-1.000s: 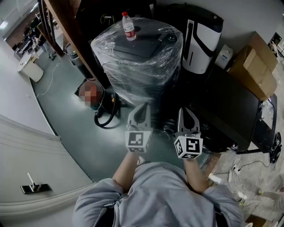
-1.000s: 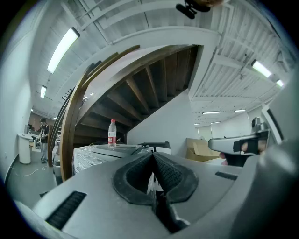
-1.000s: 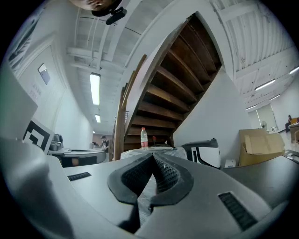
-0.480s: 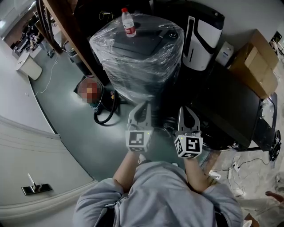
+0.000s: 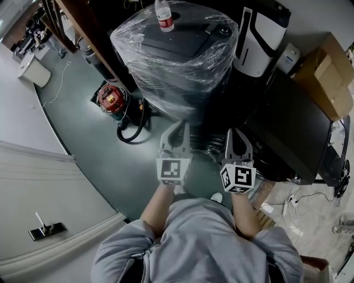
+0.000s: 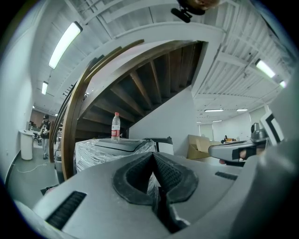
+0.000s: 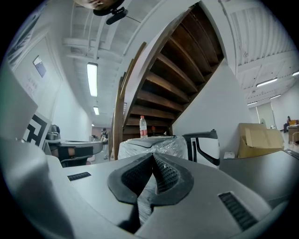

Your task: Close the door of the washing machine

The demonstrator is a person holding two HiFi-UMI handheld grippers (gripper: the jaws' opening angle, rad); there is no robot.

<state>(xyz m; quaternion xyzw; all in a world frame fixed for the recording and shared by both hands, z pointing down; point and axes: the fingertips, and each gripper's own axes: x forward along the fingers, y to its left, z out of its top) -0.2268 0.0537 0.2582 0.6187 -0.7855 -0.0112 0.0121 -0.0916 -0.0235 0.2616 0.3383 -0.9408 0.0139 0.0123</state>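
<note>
Grippers are side by side, close in front of us. We hold the left gripper (image 5: 177, 131) with its jaws pressed together and nothing between them, and the right gripper (image 5: 237, 138) is the same. Both point at the washing machine (image 5: 182, 77), which stands near us, wrapped in clear plastic. Its dark lid (image 5: 178, 45) lies flat on top. A water bottle (image 5: 164, 15) stands upright on it.

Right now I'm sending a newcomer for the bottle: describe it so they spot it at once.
Beside the wooden staircase stands a machine wrapped in clear plastic. The bottle stands upright on its dark top: clear, with a red cap and label, the only red-marked thing on that top.
</note>
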